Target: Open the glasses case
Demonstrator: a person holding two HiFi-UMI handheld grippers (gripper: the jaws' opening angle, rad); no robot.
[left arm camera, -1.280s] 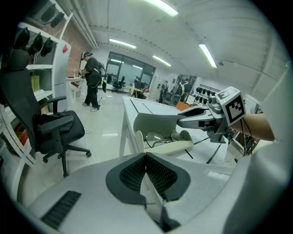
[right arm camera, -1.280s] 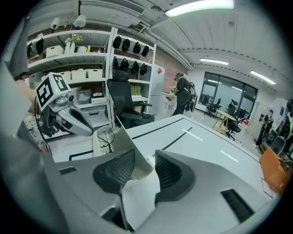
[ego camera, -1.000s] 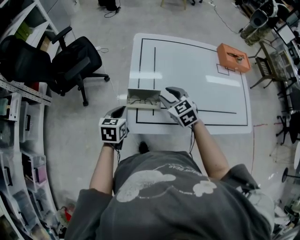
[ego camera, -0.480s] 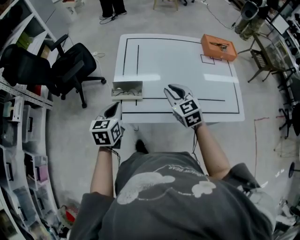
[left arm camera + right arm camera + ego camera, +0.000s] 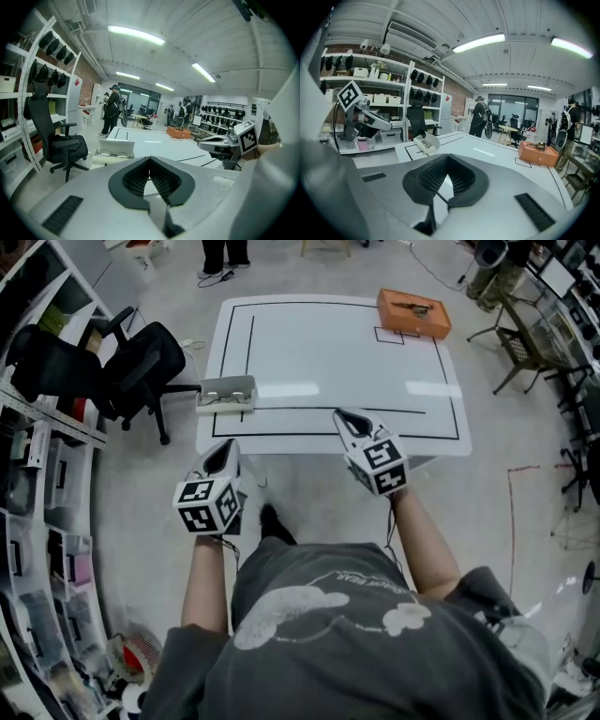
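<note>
The glasses case (image 5: pixel 225 392) lies open at the near left corner of the white table (image 5: pixel 328 352), its lid up and glasses inside; it also shows as the case (image 5: pixel 112 152) and the case (image 5: pixel 423 142) in the gripper views. My left gripper (image 5: pixel 225 452) hangs off the table's near edge, below the case, jaws shut with nothing in them. My right gripper (image 5: pixel 347 418) hovers over the near edge, right of the case, also shut and empty. In the left gripper view the left gripper (image 5: pixel 149 161) points at the table; the right gripper (image 5: pixel 447 159) does likewise.
An orange box (image 5: pixel 412 313) sits at the table's far right. A black office chair (image 5: pixel 122 367) stands left of the table, shelving (image 5: pixel 37 521) runs along the left wall. A person (image 5: pixel 223 254) stands beyond the table.
Both grippers have drawn back from the case toward the near edge and risen. The right gripper let go of the open case, which stays at the corner.
</note>
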